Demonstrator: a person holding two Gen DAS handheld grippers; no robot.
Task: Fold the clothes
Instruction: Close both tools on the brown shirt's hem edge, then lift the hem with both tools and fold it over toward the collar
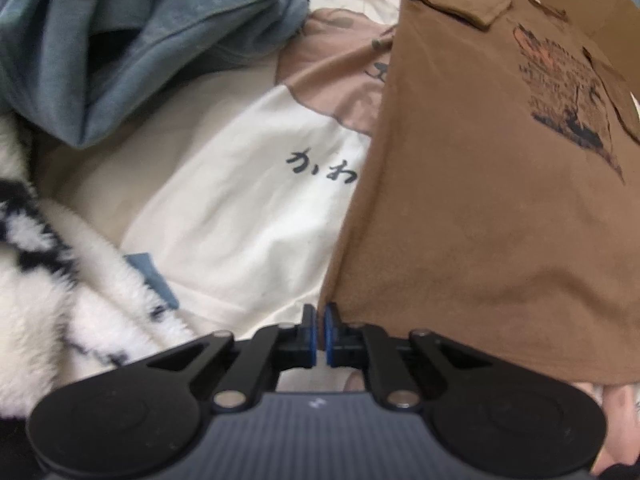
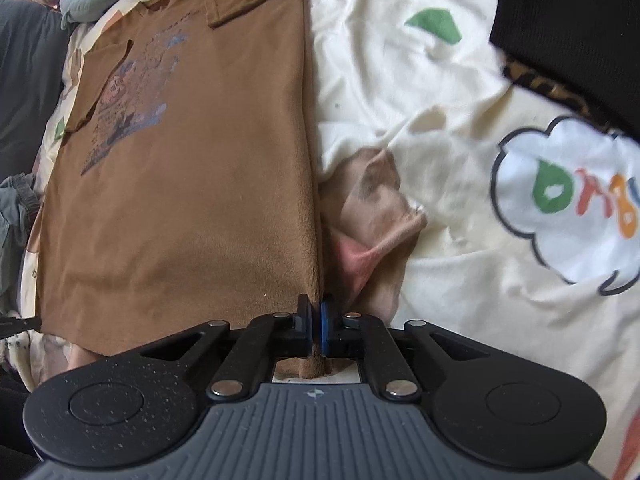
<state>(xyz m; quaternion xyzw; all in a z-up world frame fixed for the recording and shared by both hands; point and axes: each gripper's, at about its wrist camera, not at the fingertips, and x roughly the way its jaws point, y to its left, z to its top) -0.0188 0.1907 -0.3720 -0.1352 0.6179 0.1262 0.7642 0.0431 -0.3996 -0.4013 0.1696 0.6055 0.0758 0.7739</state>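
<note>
Left wrist view: the left gripper [image 1: 319, 334] points steeply down with its blue-padded jaws closed at the lower left corner of a brown short-sleeved shirt with a dark printed picture [image 1: 492, 184]; whether cloth is caught between the pads is not clear. The shirt lies flat on a cream printed bedsheet [image 1: 240, 216]. A crumpled blue denim garment [image 1: 132, 44] sits beyond, and a fluffy white and black fleece [image 1: 60, 288] lies to the left.

In the right wrist view, the right gripper [image 2: 316, 330] is clenched on the shirt's [image 2: 188, 184] lower right edge, a fold of brown fabric pinched between its pads. A black garment [image 2: 568, 28] lies on the sheet [image 2: 448, 184] at upper right.
</note>
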